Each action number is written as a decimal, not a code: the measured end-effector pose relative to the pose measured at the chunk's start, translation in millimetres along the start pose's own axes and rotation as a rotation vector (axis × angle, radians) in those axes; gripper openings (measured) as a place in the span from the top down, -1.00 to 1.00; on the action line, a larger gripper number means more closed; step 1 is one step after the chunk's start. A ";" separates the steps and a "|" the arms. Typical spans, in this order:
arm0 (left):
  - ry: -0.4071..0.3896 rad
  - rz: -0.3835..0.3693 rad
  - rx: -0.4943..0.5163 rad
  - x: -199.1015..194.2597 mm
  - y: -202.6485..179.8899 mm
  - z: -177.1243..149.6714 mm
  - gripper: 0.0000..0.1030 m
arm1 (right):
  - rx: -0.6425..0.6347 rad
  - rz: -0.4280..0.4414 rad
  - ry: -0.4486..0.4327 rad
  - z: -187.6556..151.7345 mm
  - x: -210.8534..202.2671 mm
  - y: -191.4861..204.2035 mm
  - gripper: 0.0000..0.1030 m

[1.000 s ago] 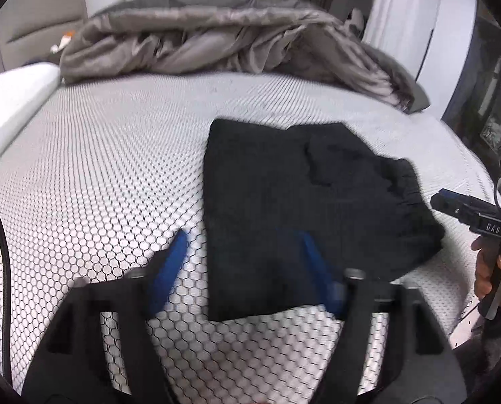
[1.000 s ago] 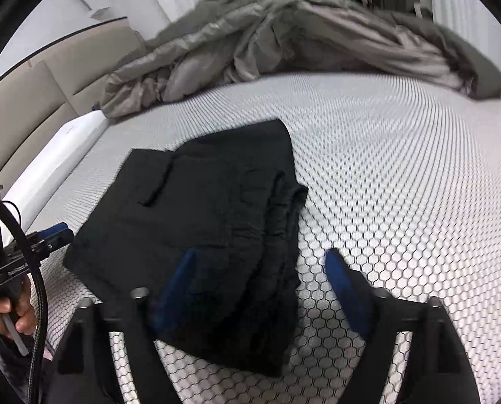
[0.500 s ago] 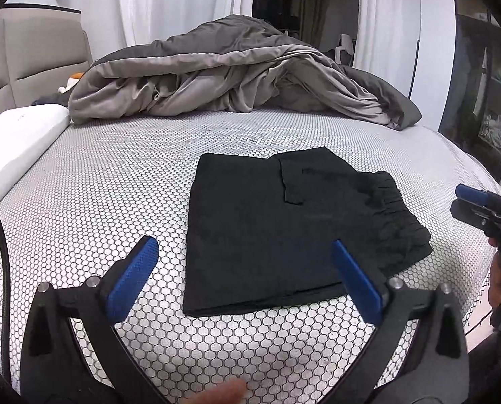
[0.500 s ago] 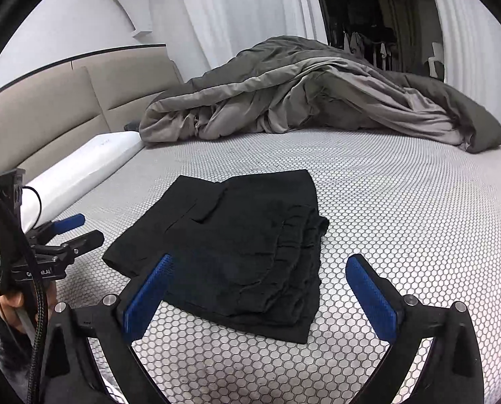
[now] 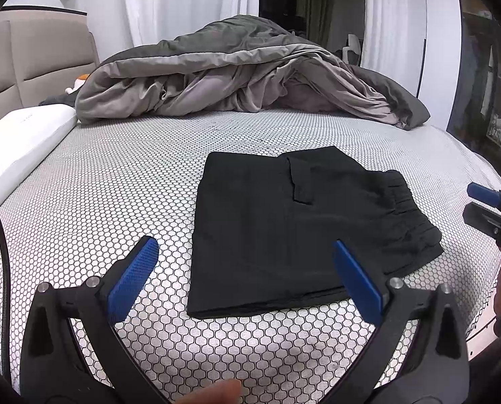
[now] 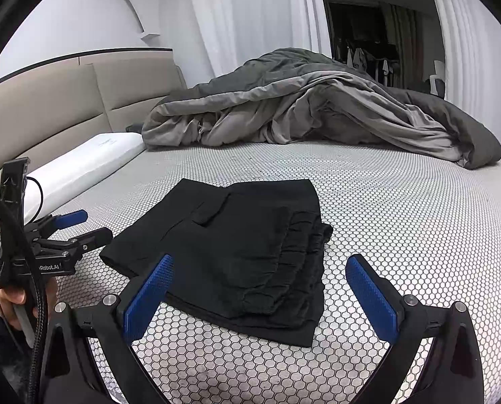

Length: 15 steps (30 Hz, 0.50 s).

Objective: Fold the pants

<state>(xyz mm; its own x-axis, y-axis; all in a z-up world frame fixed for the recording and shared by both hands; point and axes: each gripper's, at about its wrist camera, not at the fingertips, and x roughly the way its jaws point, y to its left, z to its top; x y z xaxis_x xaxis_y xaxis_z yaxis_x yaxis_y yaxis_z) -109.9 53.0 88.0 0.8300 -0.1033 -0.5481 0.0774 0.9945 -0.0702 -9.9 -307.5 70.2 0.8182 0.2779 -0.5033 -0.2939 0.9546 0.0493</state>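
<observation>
Two grippers, left gripper (image 5: 245, 277) and right gripper (image 6: 258, 293), hover spread wide and empty, just opened, near black pants (image 5: 294, 225) folded flat on the bed (image 5: 98, 202); folding looks done, withdrawal next.

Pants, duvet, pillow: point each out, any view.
pants (image 5: 284, 235), left wrist view, middle of the top layer
duvet (image 6: 317, 107), right wrist view, grey top of the heap
pillow (image 6: 82, 165), right wrist view, its upper face

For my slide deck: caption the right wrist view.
Folded black pants lie on the honeycomb bedsheet before the open, empty right tongs; grey duvet behind.
</observation>
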 end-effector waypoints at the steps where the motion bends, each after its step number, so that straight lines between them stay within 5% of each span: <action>1: 0.001 0.000 0.000 0.2 0.8 0.2 -0.98 | -0.001 -0.003 -0.001 0.0 -0.3 0.4 -1.00; 15: -0.015 0.001 0.006 -1.8 7.8 0.9 -0.98 | -0.008 -0.011 -0.005 -0.9 -0.7 2.9 -1.00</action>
<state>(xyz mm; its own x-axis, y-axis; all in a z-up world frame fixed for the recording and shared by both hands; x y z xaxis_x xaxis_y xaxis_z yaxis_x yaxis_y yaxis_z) -110.3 61.0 89.2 0.8383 -0.1021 -0.5356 0.0798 0.9947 -0.0646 -11.8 -305.0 69.9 0.8236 0.2682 -0.4997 -0.2890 0.9566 0.0372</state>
